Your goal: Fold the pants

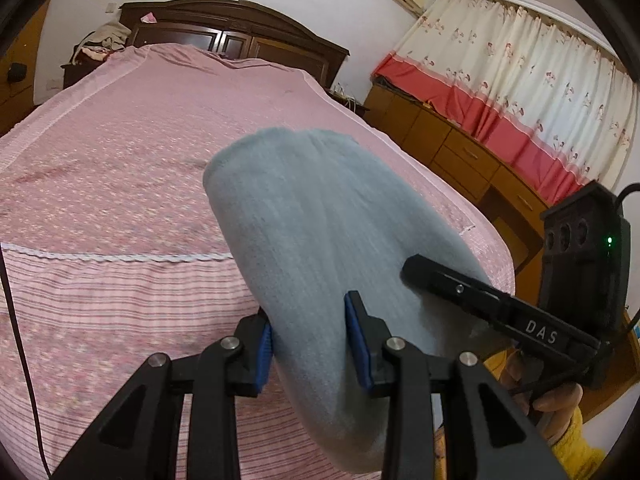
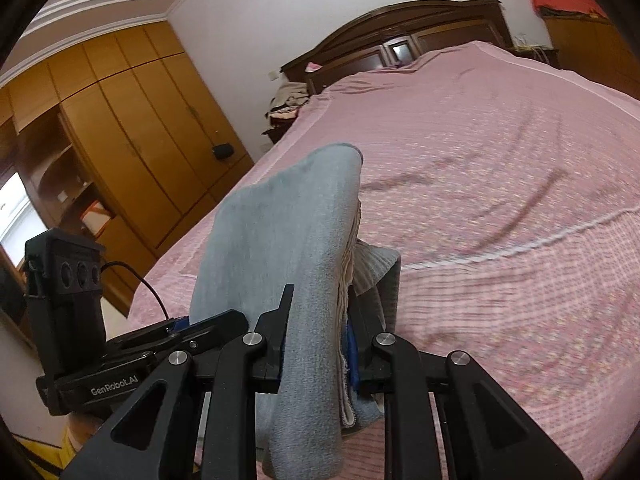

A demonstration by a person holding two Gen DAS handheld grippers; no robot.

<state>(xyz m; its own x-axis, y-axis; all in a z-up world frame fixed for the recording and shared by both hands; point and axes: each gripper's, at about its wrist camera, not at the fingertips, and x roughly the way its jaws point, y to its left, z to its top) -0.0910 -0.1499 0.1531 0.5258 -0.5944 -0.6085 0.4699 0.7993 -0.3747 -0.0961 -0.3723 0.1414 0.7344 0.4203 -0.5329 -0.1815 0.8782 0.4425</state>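
The folded grey pants (image 1: 320, 240) hang in the air above the pink bedspread (image 1: 120, 152). My left gripper (image 1: 310, 344) is shut on one thick end of the bundle, its blue pads pressing both sides. The right gripper (image 1: 452, 284) shows at the right of the left wrist view, clamped on the bundle's other side. In the right wrist view the pants (image 2: 288, 232) rise between the fingers of my right gripper (image 2: 320, 348), which is shut on them; a ribbed pale edge and layered hems show at the right. The left gripper (image 2: 208, 326) shows beside it at the left.
The bedspread (image 2: 500, 200) covers a wide bed with a dark wooden headboard (image 1: 232, 28). A wooden wardrobe (image 2: 132, 120) stands left of the bed, low wooden drawers (image 1: 452, 148) and curtains (image 1: 520, 72) to its right. A yellow sleeve (image 1: 576, 440) is at the lower right.
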